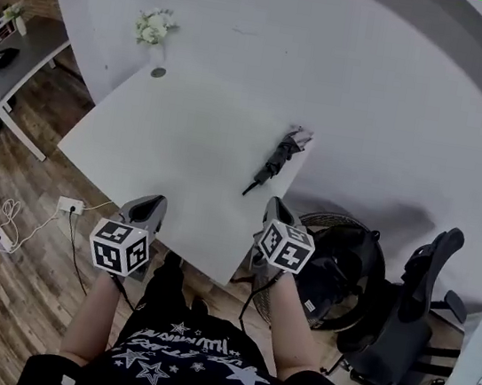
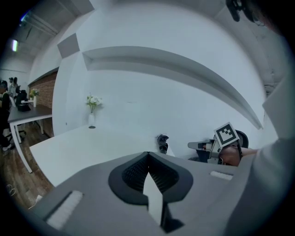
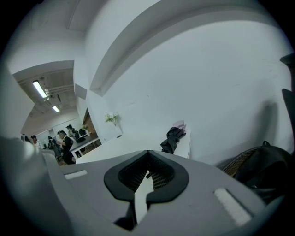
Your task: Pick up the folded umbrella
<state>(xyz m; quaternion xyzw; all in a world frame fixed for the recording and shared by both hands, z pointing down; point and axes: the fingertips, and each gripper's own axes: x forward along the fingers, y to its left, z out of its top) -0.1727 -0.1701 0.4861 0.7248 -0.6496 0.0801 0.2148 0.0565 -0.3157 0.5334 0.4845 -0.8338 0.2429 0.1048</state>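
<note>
Near the white table's (image 1: 187, 134) front edge, we are holding the left gripper (image 1: 151, 205) and right gripper (image 1: 277, 206) empty, jaws together. The folded umbrella (image 1: 277, 159) is lying ahead by the right edge; we should be opening the right jaws across its middle.

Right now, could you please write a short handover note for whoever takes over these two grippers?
Left gripper: jaws shut, empty, at the near edge of the white table.
Right gripper: jaws shut, empty, at the near edge, the closer one to the umbrella.
Folded umbrella: lies flat by the table's right edge, untouched.
Done: nothing gripped yet.
Left: probably open the right jaws, reach forward, close on the umbrella, lift.
</note>
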